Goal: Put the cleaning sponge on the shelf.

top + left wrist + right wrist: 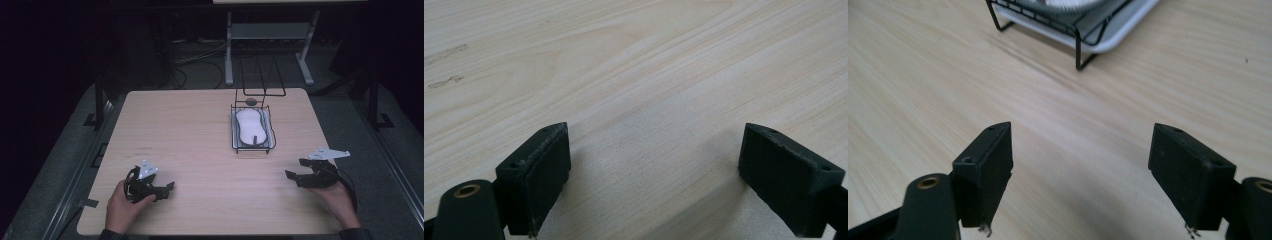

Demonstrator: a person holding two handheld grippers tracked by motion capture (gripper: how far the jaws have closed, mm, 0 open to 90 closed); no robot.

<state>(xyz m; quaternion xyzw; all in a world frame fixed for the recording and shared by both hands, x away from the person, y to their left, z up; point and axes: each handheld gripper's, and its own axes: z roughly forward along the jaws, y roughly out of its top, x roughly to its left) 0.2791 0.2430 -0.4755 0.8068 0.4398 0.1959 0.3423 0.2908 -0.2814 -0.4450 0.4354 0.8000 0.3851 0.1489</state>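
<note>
From the high view: a pale wooden table [200, 150], with a black wire rack [252, 131] toward the far right of centre, sitting in a white tray [271, 131] and holding a white oblong item [249, 126], its kind too small to tell. Left gripper [167, 189] near the front left edge, held in the left hand [125, 206], jaws pointing right, empty. Right gripper [295, 169] near the front right edge, held in the right hand [337, 197], jaws pointing left toward the middle, spread apart, empty. Well apart from each other, and both well short of the rack. Grey three-cornered plates on top of each. Beyond the table, dark floor with cables and a pale metal stand [270, 35]. From the left gripper view: left gripper [654, 170] just above bare wood grain, two black pads [544, 175] wide apart, nothing between them; a couple of faint dark marks [446, 80] on the wood at upper left. From the right gripper view: right gripper [1080, 172] likewise spread wide over bare wood, pads [990, 165] clear of everything; ahead, at the top, a corner of the wire rack [1080, 37] on its thin legs, with the white tray [1128, 27] beneath it.
</note>
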